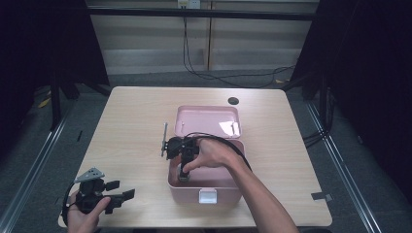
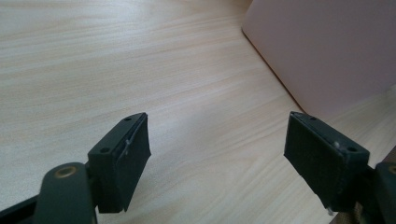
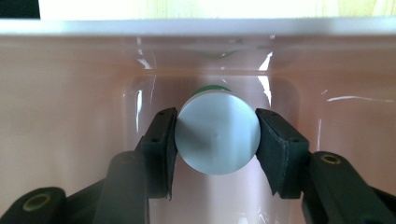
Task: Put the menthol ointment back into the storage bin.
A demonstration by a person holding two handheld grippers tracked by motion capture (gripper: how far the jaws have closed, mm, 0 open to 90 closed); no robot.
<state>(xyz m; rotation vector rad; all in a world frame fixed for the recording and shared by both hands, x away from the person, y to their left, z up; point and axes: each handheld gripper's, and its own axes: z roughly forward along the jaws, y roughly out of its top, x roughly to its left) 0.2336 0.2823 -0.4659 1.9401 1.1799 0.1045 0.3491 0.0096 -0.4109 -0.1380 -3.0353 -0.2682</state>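
Observation:
A pink box [image 1: 228, 187] stands open at the middle of the table, its lid [image 1: 209, 121] laid back behind it. My right gripper [image 1: 183, 174] reaches down into the box's near left part. In the right gripper view both pads press the sides of a small round bottle [image 3: 217, 133] with a white cap and a green edge, so the right gripper [image 3: 217, 140] is shut on it, close to the box's glossy inner wall [image 3: 70, 93]. My left gripper [image 1: 121, 193] rests low at the table's front left, held in a hand. It is open, with bare tabletop between its jaws [image 2: 217, 144].
A white latch [image 1: 208, 195] sits on the box's front wall. A thin grey rod [image 1: 164, 138] lies just left of the box. A black round spot [image 1: 233, 101] marks the table's far side. The box's outer wall [image 2: 327, 46] rises ahead of the left gripper.

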